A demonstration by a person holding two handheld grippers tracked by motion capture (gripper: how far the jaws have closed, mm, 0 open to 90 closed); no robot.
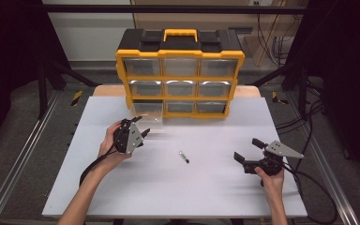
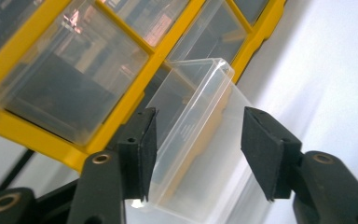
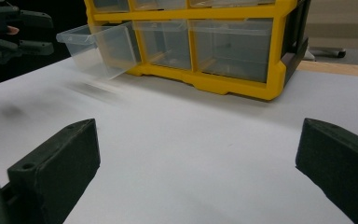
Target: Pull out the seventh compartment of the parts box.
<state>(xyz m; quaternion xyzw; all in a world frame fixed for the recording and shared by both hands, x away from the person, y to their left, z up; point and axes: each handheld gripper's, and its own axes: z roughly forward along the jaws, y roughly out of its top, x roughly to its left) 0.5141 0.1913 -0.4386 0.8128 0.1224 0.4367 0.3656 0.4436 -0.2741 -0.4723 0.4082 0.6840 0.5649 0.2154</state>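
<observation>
A yellow and black organiser [image 1: 180, 58] with clear drawers stands at the back of the white table [image 1: 168, 187]. Its bottom-left clear drawer [image 1: 147, 111] is pulled out toward me and looks empty. My left gripper [image 1: 142, 126] sits just in front of that drawer. In the left gripper view the drawer [image 2: 200, 112] lies between the spread jaws of the left gripper [image 2: 198, 149], and the right pad stands off its wall. My right gripper [image 1: 247, 150] rests open at the right of the table, with bare table between the jaws of the right gripper [image 3: 196, 158].
A small dark, pen-like piece [image 1: 183, 156] lies on the table between the two hands. In the right gripper view the organiser [image 3: 233, 79] and its drawer [image 3: 98, 46] stand ahead, with the other hand's gripper [image 3: 14, 32] at far left. Metal frame rails run beside the table.
</observation>
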